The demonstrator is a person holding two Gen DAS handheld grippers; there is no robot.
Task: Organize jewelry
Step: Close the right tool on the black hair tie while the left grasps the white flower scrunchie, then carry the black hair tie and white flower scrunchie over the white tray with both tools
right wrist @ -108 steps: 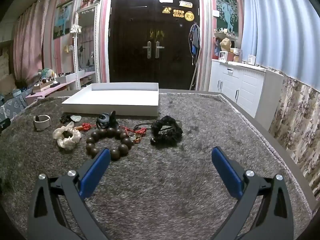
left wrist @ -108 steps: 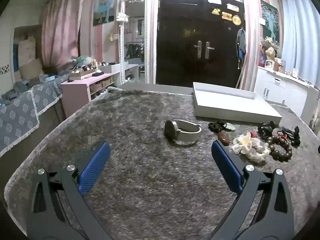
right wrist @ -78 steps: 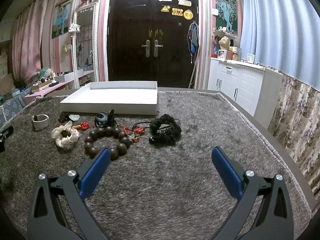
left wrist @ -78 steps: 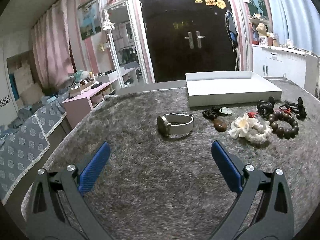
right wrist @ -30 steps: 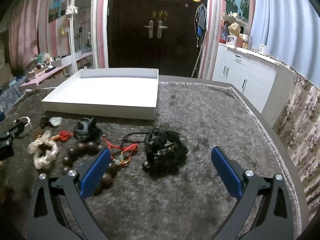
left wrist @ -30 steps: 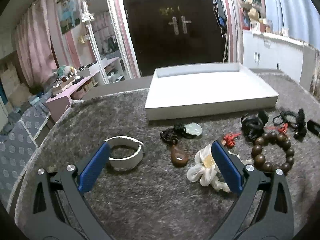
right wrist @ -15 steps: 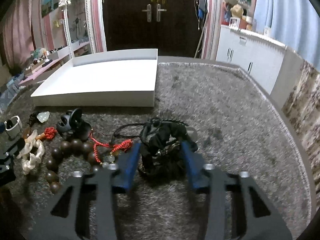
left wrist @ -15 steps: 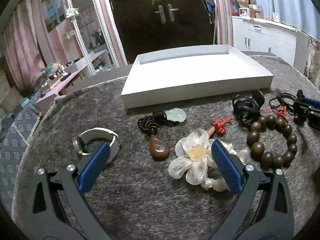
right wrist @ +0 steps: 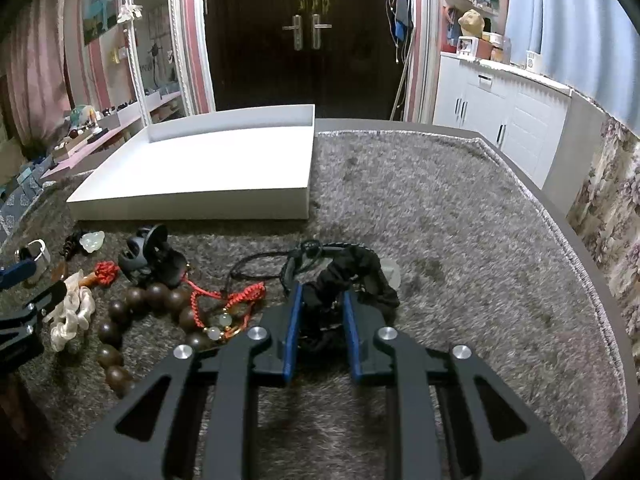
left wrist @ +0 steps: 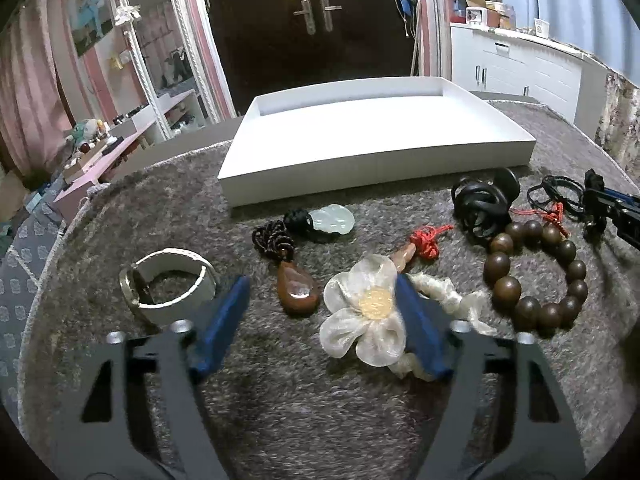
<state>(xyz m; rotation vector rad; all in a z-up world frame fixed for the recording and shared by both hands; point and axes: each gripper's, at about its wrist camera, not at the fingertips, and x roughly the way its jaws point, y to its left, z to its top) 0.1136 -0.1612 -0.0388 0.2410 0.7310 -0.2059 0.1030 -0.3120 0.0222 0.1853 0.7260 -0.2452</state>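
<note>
Jewelry lies in a row on the grey carpet before a white tray point(left wrist: 376, 160), which also shows in the right wrist view point(right wrist: 200, 204). My left gripper point(left wrist: 320, 292) is half closed, its jaws either side of a brown teardrop pendant point(left wrist: 298, 292) and a white flower scrunchie point(left wrist: 366, 316). A white cuff point(left wrist: 168, 284), jade pendant point(left wrist: 334, 218) and wooden bead bracelet point(left wrist: 536, 276) lie around. My right gripper point(right wrist: 320, 308) is shut on a black scrunchie point(right wrist: 356, 272).
A red-cord charm point(right wrist: 236, 300) and a black cord bundle point(right wrist: 148, 258) lie left of the right gripper. The carpet's edge point(right wrist: 560, 224) curves at right, with white cabinets point(right wrist: 500, 120) beyond. A dark door point(right wrist: 304, 36) stands behind the tray.
Both grippers moved forward and down to the jewelry. The right gripper's jaws closed on the black scrunchie. The left gripper's jaws narrowed around the pendant and flower.
</note>
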